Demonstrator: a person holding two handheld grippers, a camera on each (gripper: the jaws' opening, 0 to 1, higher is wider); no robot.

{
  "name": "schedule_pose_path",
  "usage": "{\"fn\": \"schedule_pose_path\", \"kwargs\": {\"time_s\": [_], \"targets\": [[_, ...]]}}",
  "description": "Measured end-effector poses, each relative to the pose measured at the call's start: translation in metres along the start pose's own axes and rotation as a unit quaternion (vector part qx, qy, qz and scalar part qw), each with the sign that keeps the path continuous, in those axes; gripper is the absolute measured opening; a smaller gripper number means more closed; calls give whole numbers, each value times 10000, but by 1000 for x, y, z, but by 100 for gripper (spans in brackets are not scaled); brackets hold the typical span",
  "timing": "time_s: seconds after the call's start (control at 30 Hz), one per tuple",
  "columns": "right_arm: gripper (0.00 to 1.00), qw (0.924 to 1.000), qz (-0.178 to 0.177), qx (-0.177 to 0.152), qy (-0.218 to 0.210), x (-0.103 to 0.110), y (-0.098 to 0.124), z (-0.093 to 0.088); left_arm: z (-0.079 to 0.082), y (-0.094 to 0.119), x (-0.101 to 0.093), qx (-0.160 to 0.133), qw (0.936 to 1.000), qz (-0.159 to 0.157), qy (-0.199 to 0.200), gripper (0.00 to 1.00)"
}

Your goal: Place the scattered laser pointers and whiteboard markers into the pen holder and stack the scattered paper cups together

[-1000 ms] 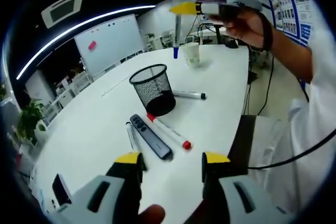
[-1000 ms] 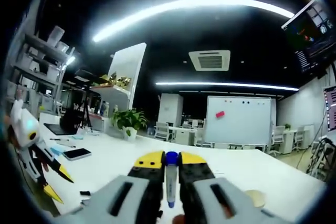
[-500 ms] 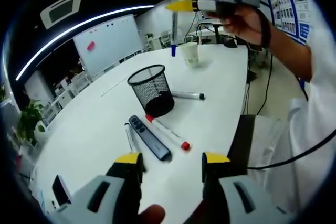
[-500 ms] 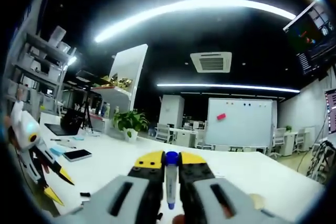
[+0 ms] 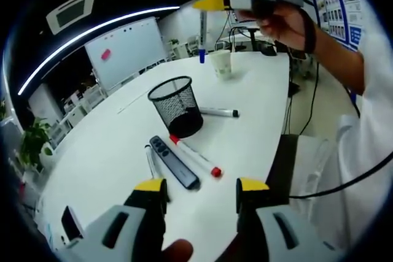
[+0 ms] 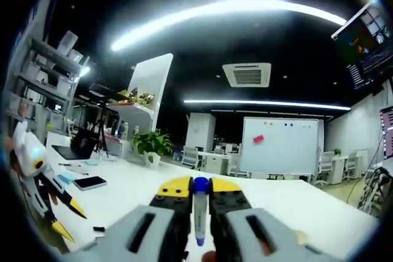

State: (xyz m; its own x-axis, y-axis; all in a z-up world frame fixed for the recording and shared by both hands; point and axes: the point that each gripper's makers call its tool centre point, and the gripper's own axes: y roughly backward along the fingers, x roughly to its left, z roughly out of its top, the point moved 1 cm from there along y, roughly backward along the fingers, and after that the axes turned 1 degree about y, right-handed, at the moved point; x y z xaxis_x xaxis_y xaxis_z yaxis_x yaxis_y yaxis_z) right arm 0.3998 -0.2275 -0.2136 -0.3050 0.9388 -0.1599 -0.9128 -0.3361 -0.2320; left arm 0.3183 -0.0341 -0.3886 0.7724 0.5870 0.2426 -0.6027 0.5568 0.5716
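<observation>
My left gripper (image 5: 201,189) hangs low over the white table (image 5: 258,90), its yellow-tipped jaws standing well apart with nothing between them. Just beyond them, at about 11 o'clock, lies a flat dark laser pointer with a row of buttons (image 5: 175,161); a red-capped whiteboard marker (image 5: 195,156) lies just beside it on its 3 o'clock side, and a thin dark-tipped pen (image 5: 151,159) on its 9 o'clock side. Farther out at 12 o'clock stands the black wire-mesh pen holder (image 5: 177,105), upright, with a black-capped whiteboard marker (image 5: 219,112) lying on the table at the holder's 3 o'clock. Beyond that, a white paper cup (image 5: 221,63) stands upright near the far edge.

Up at 1 o'clock in the left gripper view, my right gripper (image 5: 216,3) is raised above the table, a blue-capped whiteboard marker (image 5: 201,36) hanging from its jaws, cap down, higher than the pen holder and out past it, near the cup. In the right gripper view, my own jaws are closed tight on that marker (image 6: 199,210), its blue end poking up between the yellow tips.
</observation>
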Motion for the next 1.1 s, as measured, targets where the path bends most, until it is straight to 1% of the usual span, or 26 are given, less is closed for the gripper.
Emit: {"fn": "schedule_pose_path", "kwargs": {"time_s": [0.33,0.73,0.97,1.1], "targets": [[11,10000,3,-63,-29,1,-2,4,-1,1,0,14,10000,16,10,46],[11,9999,78,-149,-41,6,-6,11,-1,3,1,6,10000,51,43,46],[11,9997,98,-185,-129,8,-9,13,-3,3,0,33,10000,40,42,46],[11,9996,168,-201,-97,14,-11,16,-4,4,2,26,10000,63,68,46]]}}
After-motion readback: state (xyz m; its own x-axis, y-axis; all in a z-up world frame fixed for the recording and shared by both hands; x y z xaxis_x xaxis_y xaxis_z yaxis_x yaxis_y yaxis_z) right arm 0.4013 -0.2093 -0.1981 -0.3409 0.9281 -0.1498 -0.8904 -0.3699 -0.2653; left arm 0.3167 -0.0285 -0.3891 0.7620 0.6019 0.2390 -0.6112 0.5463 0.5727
